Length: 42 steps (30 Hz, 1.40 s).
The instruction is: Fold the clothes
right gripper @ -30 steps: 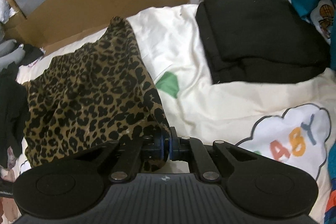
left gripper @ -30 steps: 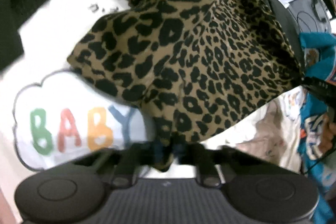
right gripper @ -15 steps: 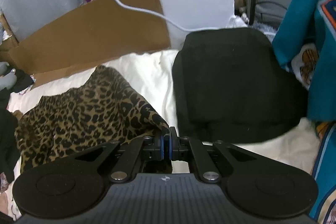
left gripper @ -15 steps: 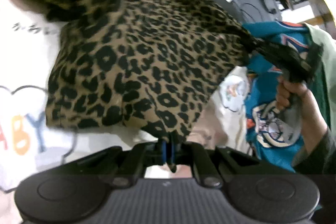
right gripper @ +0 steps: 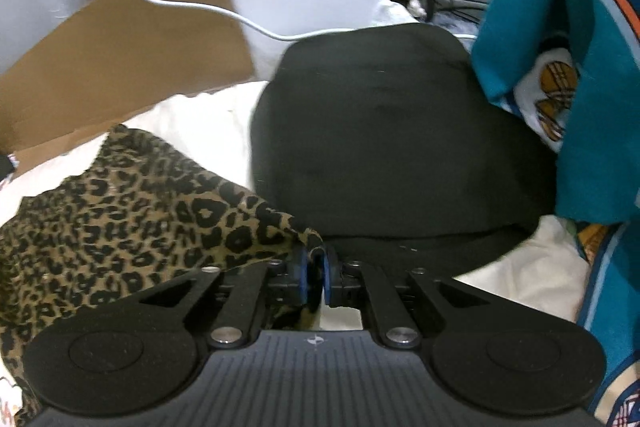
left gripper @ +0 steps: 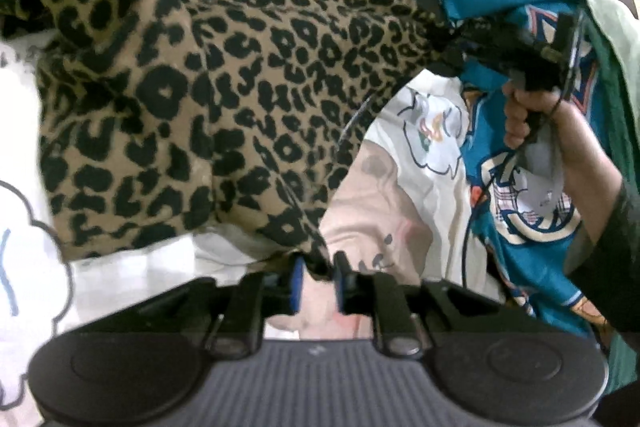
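Note:
A leopard-print garment (left gripper: 208,75) hangs stretched in the air between both grippers, above a cream bedsheet (left gripper: 424,203). In the left wrist view my left gripper (left gripper: 318,281) has its jaws parted. One corner of the garment sits loosely at the tips, against the right pad (left gripper: 341,279). My right gripper (right gripper: 316,273) is shut on another corner of the leopard-print garment (right gripper: 132,219). The left wrist view also shows that right gripper (left gripper: 452,43) pinching the cloth, with a hand (left gripper: 532,123) on its handle.
A folded black garment (right gripper: 384,147) lies on the bed straight ahead of the right gripper. A teal printed jersey (right gripper: 580,75) hangs at the right. Brown cardboard (right gripper: 120,67) and a white cable (right gripper: 208,7) stand behind the bed. A cloud print (left gripper: 28,251) marks the sheet.
The left jaws were pressed together on the leopard cloth and have now parted. Both grippers lifted and swung, and the garment spread wider between them. The right gripper came closer to the black garment.

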### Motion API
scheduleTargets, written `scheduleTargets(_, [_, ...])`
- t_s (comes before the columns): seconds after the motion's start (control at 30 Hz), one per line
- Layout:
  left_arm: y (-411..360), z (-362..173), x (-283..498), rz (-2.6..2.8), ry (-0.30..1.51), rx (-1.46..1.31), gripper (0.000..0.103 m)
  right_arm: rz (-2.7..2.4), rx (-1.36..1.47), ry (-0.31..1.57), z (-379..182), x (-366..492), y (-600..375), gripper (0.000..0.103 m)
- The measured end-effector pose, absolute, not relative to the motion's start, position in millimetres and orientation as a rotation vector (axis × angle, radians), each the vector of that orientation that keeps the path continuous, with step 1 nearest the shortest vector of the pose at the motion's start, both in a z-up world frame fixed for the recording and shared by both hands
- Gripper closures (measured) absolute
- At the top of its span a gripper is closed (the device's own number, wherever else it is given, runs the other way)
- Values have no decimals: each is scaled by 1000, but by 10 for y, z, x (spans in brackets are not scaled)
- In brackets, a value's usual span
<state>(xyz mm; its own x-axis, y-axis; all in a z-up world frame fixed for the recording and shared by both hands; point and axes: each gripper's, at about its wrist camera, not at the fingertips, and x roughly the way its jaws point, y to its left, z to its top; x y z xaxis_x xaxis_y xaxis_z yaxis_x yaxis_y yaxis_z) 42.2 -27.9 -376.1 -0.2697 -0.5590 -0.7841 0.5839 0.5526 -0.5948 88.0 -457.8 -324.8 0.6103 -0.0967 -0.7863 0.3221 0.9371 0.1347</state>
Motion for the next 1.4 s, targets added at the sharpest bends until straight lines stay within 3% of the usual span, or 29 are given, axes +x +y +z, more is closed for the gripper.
scheduleTargets(0.4, [366, -3538, 919, -872, 1417, -49, 80, -189, 488, 906, -3414, 415, -4635, 85])
scheduleTargets(0.63, [277, -3565, 907, -871, 1429, -72, 78, -31, 596, 940, -3613, 299, -4347, 85])
scheduleTargets(0.77, [138, -3585, 854, -891, 1421, -62, 76, 47, 605, 939, -3675, 293, -4175, 60])
scheduleTargets(0.8, [129, -3587, 857, -894, 1421, -64, 76, 55, 603, 935, -3689, 310, -4152, 59])
scheduleTargets(1.33, [267, -3471, 912, -815, 1421, -26, 76, 175, 653, 922, -4001, 329, -3876, 60])
scheduleTargets(1.37, [260, -3449, 915, -808, 1418, -18, 76, 183, 661, 922, -4023, 320, -3854, 64])
scheduleTargets(1.4, [262, -3426, 921, -800, 1414, -11, 76, 191, 669, 921, -4044, 311, -3832, 76])
